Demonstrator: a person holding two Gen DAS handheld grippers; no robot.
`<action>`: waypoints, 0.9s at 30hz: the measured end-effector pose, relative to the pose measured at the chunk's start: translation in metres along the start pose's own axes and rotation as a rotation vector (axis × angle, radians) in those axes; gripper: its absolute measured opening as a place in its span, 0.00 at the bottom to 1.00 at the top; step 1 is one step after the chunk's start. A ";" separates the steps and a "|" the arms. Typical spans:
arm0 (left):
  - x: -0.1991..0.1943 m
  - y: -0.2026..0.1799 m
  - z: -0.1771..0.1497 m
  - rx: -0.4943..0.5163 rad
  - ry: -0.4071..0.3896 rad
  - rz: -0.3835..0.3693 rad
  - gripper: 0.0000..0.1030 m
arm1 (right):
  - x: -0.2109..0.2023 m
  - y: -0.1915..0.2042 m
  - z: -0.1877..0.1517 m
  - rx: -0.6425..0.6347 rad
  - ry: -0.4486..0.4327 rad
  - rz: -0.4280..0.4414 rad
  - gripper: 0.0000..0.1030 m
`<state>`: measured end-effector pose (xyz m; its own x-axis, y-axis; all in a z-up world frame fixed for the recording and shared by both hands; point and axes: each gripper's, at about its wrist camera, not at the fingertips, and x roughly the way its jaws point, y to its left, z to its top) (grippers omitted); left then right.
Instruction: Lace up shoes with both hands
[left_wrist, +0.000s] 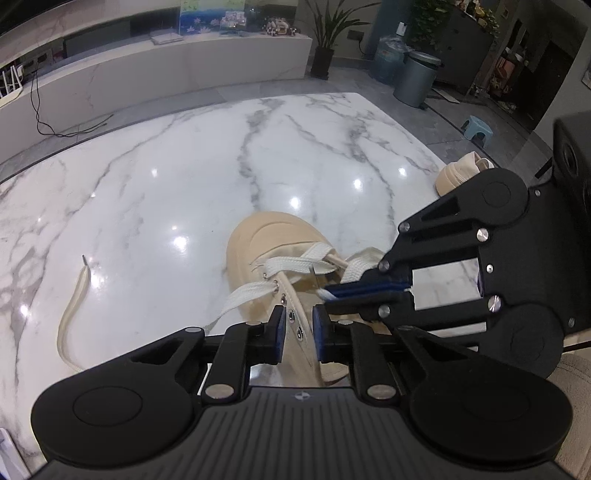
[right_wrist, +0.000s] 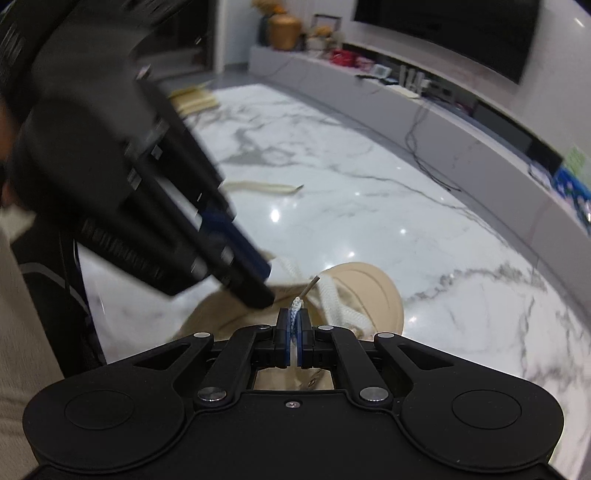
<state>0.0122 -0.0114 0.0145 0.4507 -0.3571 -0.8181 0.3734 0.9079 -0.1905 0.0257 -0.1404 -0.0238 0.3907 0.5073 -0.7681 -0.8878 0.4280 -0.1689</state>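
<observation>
A beige shoe (left_wrist: 258, 243) stands on the marble table (left_wrist: 166, 177), toe pointing away. Its white lace (left_wrist: 291, 264) crosses the front eyelets. One lace end trails left over the table to its tip (left_wrist: 85, 259). My left gripper (left_wrist: 298, 321) straddles the shoe's left eyelet flap (left_wrist: 295, 325); the jaws are narrow, with a slit still showing beside the flap. My right gripper (left_wrist: 328, 293) reaches in from the right, shut on the other lace end. In the right wrist view the right gripper (right_wrist: 294, 321) pinches that lace, and its aglet (right_wrist: 312, 284) sticks out ahead. The left gripper (right_wrist: 258, 288) is blurred there.
A second beige shoe (left_wrist: 461, 173) lies at the table's far right edge, seen also as the second shoe (right_wrist: 195, 99) in the right wrist view. Beyond the table on the floor are a grey bin (left_wrist: 417, 77) and a small stool (left_wrist: 478, 127). A person's light clothing (right_wrist: 22, 332) fills the left edge.
</observation>
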 end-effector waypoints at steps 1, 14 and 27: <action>-0.001 0.001 -0.001 0.000 0.000 0.002 0.14 | 0.002 0.003 0.001 -0.030 0.012 -0.004 0.02; 0.001 0.005 0.000 0.013 -0.001 -0.007 0.16 | 0.025 0.012 0.012 -0.280 0.138 0.055 0.02; 0.001 0.006 -0.002 0.035 -0.018 -0.006 0.24 | 0.030 0.005 0.024 -0.310 0.159 0.142 0.02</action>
<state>0.0131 -0.0056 0.0109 0.4626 -0.3666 -0.8072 0.4043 0.8975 -0.1760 0.0389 -0.1048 -0.0332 0.2370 0.4128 -0.8795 -0.9715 0.1020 -0.2140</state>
